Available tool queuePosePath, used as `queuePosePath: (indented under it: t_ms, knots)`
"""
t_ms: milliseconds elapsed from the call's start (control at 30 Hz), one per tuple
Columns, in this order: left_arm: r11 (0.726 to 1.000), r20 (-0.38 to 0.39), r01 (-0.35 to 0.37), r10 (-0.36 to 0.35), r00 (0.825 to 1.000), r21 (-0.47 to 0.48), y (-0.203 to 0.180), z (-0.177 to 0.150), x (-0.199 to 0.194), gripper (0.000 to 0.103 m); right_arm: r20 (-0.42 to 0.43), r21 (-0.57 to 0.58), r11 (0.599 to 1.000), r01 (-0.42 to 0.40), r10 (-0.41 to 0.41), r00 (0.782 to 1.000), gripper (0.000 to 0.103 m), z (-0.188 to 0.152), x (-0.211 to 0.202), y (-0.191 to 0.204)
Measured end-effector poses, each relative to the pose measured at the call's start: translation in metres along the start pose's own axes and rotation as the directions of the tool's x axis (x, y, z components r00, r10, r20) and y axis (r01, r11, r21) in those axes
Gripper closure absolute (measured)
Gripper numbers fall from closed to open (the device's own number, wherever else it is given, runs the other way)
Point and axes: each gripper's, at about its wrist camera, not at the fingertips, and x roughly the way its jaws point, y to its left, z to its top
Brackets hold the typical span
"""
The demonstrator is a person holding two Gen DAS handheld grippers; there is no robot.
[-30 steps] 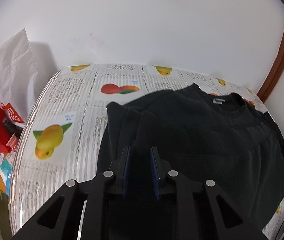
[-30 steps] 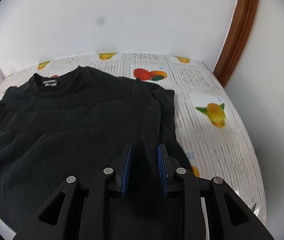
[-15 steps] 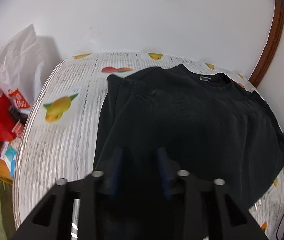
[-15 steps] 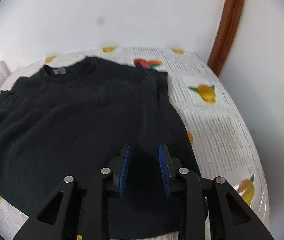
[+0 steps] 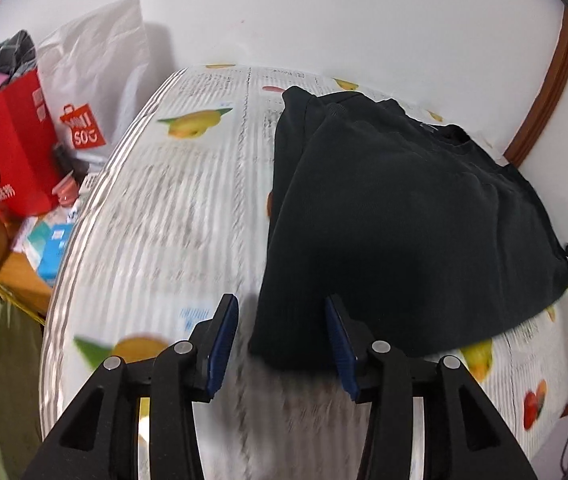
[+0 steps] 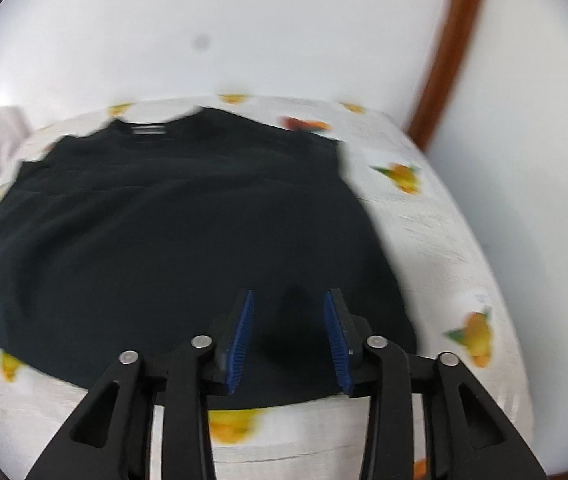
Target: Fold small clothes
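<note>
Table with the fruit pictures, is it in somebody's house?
Probably a home. The table's fruit-print cloth holds a black top, with a red shopping bag and white bag beside it, against a plain white wall.

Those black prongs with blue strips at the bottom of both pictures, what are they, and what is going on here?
They are the jaws of two handheld grippers; a person holds one in each hand, with no robot arm. Each picture comes from a wide-angle camera on one gripper, looking forward along its fingers. The left gripper sees a black sweatshirt spread on a table with a fruit-print cloth, with a red bag beside it. The right gripper sees the same sweatshirt from its other side. Both sets of jaws are opening and grip nothing; the cloth lies beneath them.
</note>
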Motion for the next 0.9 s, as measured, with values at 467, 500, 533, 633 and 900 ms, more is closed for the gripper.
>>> queuePosePath:
  t_ms: [467, 500, 533, 633, 900]
  knots:
    - [0.997, 0.000, 0.011, -0.011, 1.000, -0.081, 0.060, -0.057, -0.048, 0.048, -0.012, -0.368, 0.864, -0.344, 0.366, 0.931, 0.045, -0.027, -0.024, 0.266]
    - [0.995, -0.004, 0.018, -0.018, 1.000, -0.098, 0.064, -0.058, -0.049, 0.048, -0.020, -0.400, 0.844, -0.358, 0.383, 0.924, 0.044, -0.032, -0.028, 0.280]
    - [0.993, -0.006, 0.037, -0.038, 0.999, -0.110, 0.068, -0.060, -0.050, 0.048, -0.029, -0.434, 0.823, -0.367, 0.394, 0.919, 0.043, -0.036, -0.029, 0.293]
    - [0.989, 0.000, 0.078, -0.078, 0.997, -0.124, 0.074, -0.064, -0.054, 0.047, -0.068, -0.516, 0.763, -0.390, 0.417, 0.906, 0.043, -0.051, -0.030, 0.329]
    - [0.984, 0.000, 0.120, -0.121, 0.993, -0.131, 0.082, -0.068, -0.054, 0.046, 0.023, -0.616, 0.749, -0.245, 0.328, 0.944, 0.043, -0.067, -0.030, 0.385]
